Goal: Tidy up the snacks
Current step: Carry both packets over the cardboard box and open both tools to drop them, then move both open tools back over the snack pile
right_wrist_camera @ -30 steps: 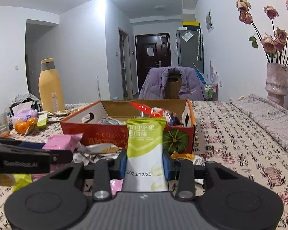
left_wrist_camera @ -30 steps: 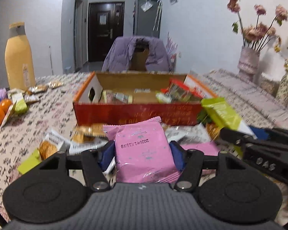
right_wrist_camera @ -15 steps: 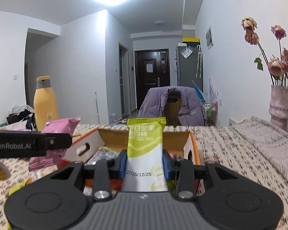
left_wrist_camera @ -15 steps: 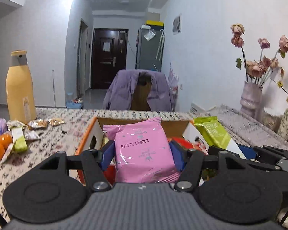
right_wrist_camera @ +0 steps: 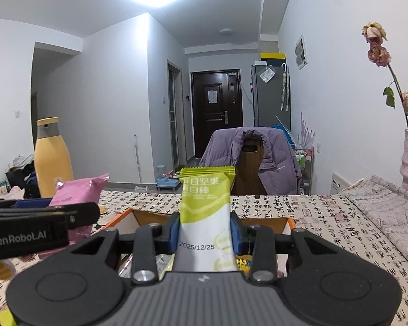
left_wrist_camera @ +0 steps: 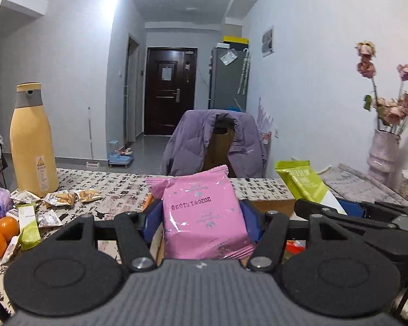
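The left tool (left_wrist_camera: 202, 214) is clamped on a pink snack packet (left_wrist_camera: 204, 217), its blue pads (left_wrist_camera: 152, 218) pressing the two side edges so the packet stands upright with its crimped top at 12 o'clock. The right tool (right_wrist_camera: 205, 235) grips a green-and-white snack bar (right_wrist_camera: 205, 217) the same way, at the lower body, date print facing the camera. Holding each packet by its edges probably keeps the contents from being crushed.

Both tools hang side by side above the near part of the cardboard box (right_wrist_camera: 263, 221), which sits on the patterned surface (right_wrist_camera: 326, 217). Wrapped snacks already lie inside the box below the right tool. In the left view, the right tool and its bar appear at 3 o'clock.

Loose packets (left_wrist_camera: 59, 198) and oranges (left_wrist_camera: 2, 231) lie on the surface at 9 o'clock, near a yellow bottle (left_wrist_camera: 31, 141).

Judged step: carry both items over the box for release. More snacks remain to collect.
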`<action>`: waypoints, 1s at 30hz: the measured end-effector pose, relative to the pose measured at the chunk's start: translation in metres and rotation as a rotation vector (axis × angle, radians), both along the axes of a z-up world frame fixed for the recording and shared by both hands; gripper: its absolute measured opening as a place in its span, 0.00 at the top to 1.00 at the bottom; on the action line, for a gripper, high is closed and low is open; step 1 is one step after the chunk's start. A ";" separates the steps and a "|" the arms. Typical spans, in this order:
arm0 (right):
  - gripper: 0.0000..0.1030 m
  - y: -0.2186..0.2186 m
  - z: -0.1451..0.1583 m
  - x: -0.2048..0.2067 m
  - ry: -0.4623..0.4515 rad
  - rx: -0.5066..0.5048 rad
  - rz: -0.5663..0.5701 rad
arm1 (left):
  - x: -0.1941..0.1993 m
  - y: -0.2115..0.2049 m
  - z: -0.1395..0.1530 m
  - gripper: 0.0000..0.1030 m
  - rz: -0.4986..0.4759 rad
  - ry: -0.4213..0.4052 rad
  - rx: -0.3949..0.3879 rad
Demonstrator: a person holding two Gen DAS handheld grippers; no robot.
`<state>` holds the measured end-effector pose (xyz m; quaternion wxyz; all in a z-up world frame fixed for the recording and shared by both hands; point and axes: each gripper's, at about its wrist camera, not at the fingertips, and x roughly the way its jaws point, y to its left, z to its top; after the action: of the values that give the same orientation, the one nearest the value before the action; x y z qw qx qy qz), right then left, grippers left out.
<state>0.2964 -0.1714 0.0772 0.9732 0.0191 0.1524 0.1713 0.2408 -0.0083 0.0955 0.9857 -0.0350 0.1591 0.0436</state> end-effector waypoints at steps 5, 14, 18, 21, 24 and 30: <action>0.65 0.008 -0.014 0.031 0.042 0.008 -0.008 | 0.027 0.005 -0.009 0.39 0.040 0.015 -0.006; 0.65 0.011 -0.044 0.044 0.068 -0.032 -0.024 | 0.050 0.012 -0.043 0.39 0.050 0.058 -0.005; 0.62 0.013 -0.047 0.044 0.080 -0.050 -0.024 | 0.050 0.018 -0.047 0.38 0.038 0.063 -0.016; 0.49 0.012 -0.045 0.039 0.061 -0.080 -0.054 | 0.044 0.024 -0.048 0.23 0.032 0.047 -0.029; 0.07 0.004 -0.042 0.035 0.052 -0.059 -0.094 | 0.037 0.025 -0.044 0.02 0.054 0.004 -0.031; 0.00 -0.009 -0.042 0.037 0.067 -0.034 -0.149 | 0.031 0.024 -0.039 0.00 0.078 -0.019 -0.023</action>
<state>0.3335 -0.1807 0.0357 0.9778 0.0198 0.1859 0.0950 0.2721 0.0161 0.0564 0.9843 -0.0526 0.1486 0.0796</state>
